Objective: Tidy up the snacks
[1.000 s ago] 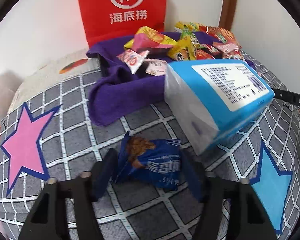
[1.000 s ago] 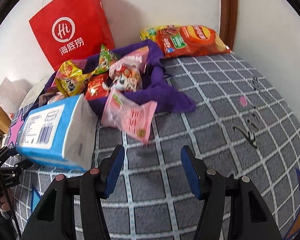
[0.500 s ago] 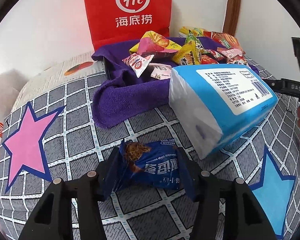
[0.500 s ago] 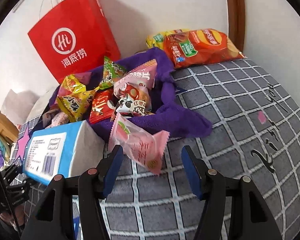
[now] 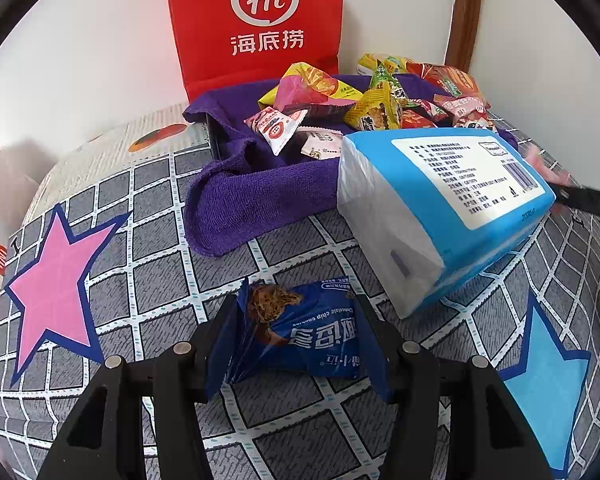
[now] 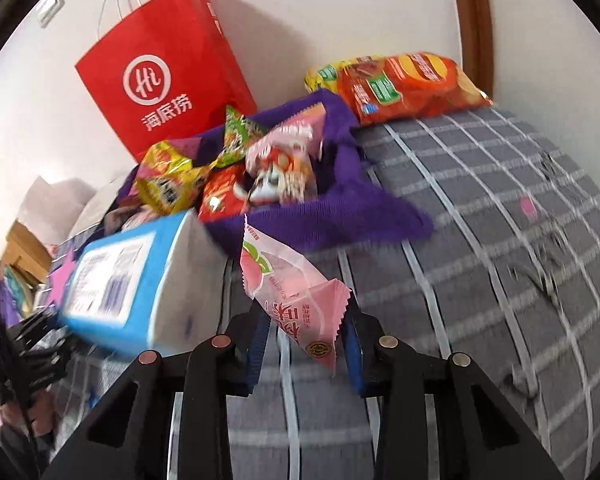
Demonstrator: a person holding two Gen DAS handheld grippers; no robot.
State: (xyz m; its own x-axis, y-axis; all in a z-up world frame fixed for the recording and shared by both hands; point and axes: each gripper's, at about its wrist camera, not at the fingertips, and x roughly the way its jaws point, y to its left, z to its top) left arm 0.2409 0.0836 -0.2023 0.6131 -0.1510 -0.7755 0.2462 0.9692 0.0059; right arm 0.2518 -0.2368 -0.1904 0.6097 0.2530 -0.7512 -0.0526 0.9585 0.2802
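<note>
The left gripper is sitting at 6 o'clock in its view with its jaws clamping a blue cookie packet, which is lying on the grey grid-patterned bed cover. The right gripper is likewise at 6 o'clock in its view, its jaws closing against a pink snack packet that is standing tilted between them; this view is blurring, so contact on both sides is probable but not certain. A blue tissue pack is lying at 2 o'clock from the cookie packet, just beside a purple towel-lined box that is holding assorted snack packets. A red paper bag is standing at 12 o'clock against the wall. An orange chip bag is lying at 1 o'clock in the right view.
</note>
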